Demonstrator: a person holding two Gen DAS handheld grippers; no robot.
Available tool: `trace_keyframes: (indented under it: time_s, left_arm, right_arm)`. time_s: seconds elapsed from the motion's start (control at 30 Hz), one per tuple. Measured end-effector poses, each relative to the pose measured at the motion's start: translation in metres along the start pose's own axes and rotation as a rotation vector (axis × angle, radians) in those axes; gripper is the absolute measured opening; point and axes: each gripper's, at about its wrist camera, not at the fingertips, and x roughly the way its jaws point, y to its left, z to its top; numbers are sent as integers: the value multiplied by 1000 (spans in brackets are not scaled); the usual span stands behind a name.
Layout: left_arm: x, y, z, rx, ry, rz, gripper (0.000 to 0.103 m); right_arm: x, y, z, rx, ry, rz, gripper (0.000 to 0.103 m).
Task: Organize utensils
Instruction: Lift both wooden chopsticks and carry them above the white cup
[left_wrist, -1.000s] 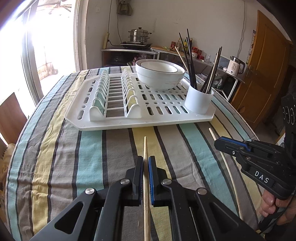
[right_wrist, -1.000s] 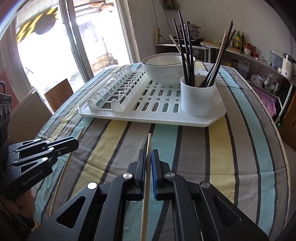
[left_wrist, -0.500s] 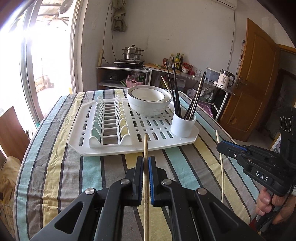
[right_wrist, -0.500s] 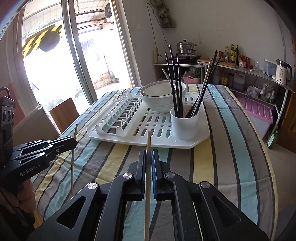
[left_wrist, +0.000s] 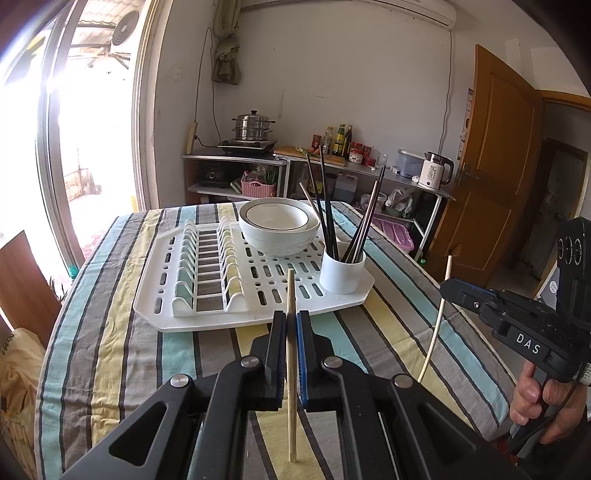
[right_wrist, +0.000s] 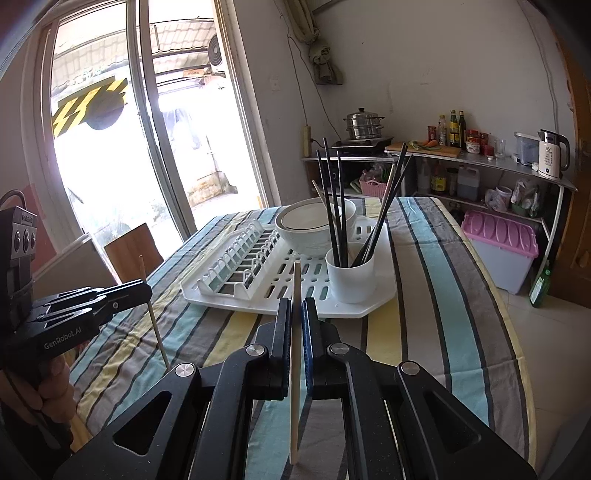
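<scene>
Each gripper, left (left_wrist: 291, 325) and right (right_wrist: 296, 314), clenches a pale chopstick (left_wrist: 291, 295) above the striped tabletop (left_wrist: 110, 350). On the rack (left_wrist: 258, 295), a white cup (left_wrist: 342, 271) holds dark chopsticks (left_wrist: 325, 218) beside stacked bowls (left_wrist: 279, 230).

Both views are taken from above the near edge of the striped table (left_wrist: 110, 332), looking forward along closed fingers toward the far wall. The white drying rack (left_wrist: 162, 317), bowl (right_wrist: 314, 229) and utensil cup (left_wrist: 341, 275) are shared at middle distance. The right gripper (left_wrist: 448, 288) is seen at the left view's right edge, the left gripper (right_wrist: 146, 288) at the right view's left edge.
</scene>
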Motion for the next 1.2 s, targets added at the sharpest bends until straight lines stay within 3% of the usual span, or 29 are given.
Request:
trace_keyframes:
  time_s: [0.53, 1.2]
  left_arm:
    - [3, -17, 28, 30, -30, -39, 5]
    - [78, -36, 129, 39, -56, -136, 5]
  right_arm:
    - [-19, -4, 18, -15, -74, -14, 6]
    - [16, -36, 88, 1, -141, -43, 6]
